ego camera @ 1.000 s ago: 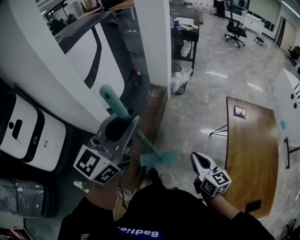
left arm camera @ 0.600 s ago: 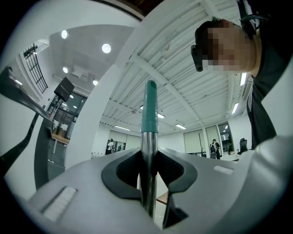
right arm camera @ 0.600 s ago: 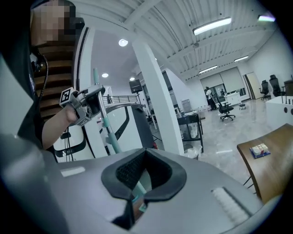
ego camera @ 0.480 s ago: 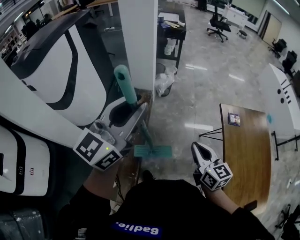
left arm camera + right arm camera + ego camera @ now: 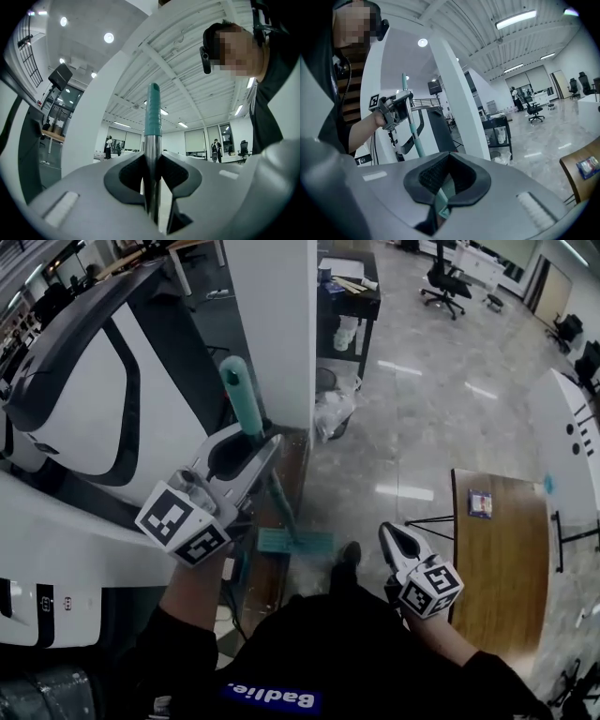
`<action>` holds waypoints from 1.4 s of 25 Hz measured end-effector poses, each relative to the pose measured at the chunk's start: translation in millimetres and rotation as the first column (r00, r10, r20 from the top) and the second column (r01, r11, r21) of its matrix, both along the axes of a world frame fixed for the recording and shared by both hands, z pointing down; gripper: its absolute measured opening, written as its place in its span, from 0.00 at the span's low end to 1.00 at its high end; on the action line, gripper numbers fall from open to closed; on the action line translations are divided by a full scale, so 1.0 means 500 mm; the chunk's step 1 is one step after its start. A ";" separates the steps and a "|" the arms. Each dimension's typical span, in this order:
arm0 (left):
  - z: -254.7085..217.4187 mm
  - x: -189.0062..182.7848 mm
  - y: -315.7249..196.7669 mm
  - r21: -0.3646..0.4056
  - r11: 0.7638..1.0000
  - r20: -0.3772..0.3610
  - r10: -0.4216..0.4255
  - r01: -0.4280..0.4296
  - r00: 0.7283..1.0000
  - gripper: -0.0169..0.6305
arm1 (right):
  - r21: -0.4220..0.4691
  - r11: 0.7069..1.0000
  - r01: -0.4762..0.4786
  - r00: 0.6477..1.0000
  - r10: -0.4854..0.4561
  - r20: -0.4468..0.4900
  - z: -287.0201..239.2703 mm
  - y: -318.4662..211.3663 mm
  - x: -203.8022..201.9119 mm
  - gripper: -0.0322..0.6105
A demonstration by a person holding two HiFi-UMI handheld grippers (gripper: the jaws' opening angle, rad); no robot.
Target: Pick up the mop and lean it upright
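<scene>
Left tongs [image 5: 255,448] clamp the mop [image 5: 242,395] handle near upright; right tongs [image 5: 389,535] closed, empty. Carrying step. Next, probably lean it against the far pillar [image 5: 277,324].

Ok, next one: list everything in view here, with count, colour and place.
pillar: one, white; centre
mop: one, teal grip and head, metal pole; held near upright beside the pillar
machine: one, white and black; left
shelf cart: one, black; behind the pillar
bin: one, dark, pale bag; at the pillar's base
table: one, brown wood; right
card: one, blue; on the table
office chairs: at least two, black; far right
left gripper: one, grey; shut on the mop's pole
right gripper: one, grey; shut, empty, lower right
</scene>
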State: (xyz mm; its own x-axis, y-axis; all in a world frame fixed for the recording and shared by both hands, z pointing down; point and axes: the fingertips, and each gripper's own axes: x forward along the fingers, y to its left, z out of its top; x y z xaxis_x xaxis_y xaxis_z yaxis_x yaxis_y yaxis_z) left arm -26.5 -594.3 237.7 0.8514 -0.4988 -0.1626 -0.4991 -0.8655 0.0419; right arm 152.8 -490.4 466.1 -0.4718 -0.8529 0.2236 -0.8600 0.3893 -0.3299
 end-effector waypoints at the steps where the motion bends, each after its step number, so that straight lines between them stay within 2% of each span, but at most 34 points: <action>1: 0.004 0.001 -0.017 0.000 1.000 0.004 -0.004 0.004 1.000 0.20 | 0.003 1.000 0.017 1.000 -0.017 0.005 0.005 -0.023 0.006 0.06; 4: 0.014 0.001 -0.059 0.001 1.000 0.017 -0.028 0.028 0.999 0.20 | 0.011 0.997 0.082 0.997 -0.082 0.011 0.018 -0.091 0.025 0.06; 9: 0.007 0.015 -0.199 0.023 0.997 0.050 -0.078 0.077 0.996 0.20 | 0.033 0.979 0.202 0.979 -0.203 0.005 -0.002 -0.286 0.071 0.06; 15: 0.003 0.038 -0.321 0.045 0.990 0.087 -0.139 0.135 0.986 0.19 | -0.008 0.969 0.247 0.969 -0.247 0.013 0.021 -0.416 0.126 0.06; 22: 0.001 0.042 -0.486 0.047 0.995 0.082 -0.091 0.087 0.992 0.19 | -0.033 0.971 0.237 0.972 -0.237 0.003 0.042 -0.539 0.136 0.06; 25: -0.003 0.039 -0.555 0.037 0.998 0.061 -0.057 0.055 0.996 0.19 | -0.050 0.980 0.194 0.981 -0.195 -0.015 0.042 -0.591 0.145 0.06; 28: -0.004 0.042 -0.620 0.015 1.000 0.070 -0.017 0.016 0.997 0.19 | -0.054 0.989 0.139 0.989 -0.141 -0.044 0.022 -0.655 0.153 0.06; 32: 0.014 0.029 -0.708 -0.018 0.999 0.090 0.030 -0.028 0.996 0.19 | -0.052 0.995 0.080 0.994 -0.084 -0.067 0.006 -0.741 0.132 0.06; 35: 0.032 0.017 -0.772 -0.036 0.998 0.100 0.063 -0.060 0.993 0.19 | -0.045 0.996 0.076 0.994 -0.079 -0.073 0.007 -0.788 0.098 0.06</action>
State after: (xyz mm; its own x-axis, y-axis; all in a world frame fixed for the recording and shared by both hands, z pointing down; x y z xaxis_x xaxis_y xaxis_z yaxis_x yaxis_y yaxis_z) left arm -18.1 -980.5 253.8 0.8918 -0.4485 -0.0586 -0.4480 -0.8937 0.0232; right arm 201.8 -884.2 469.5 -0.5169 -0.8035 0.2954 -0.8506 0.4430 -0.2833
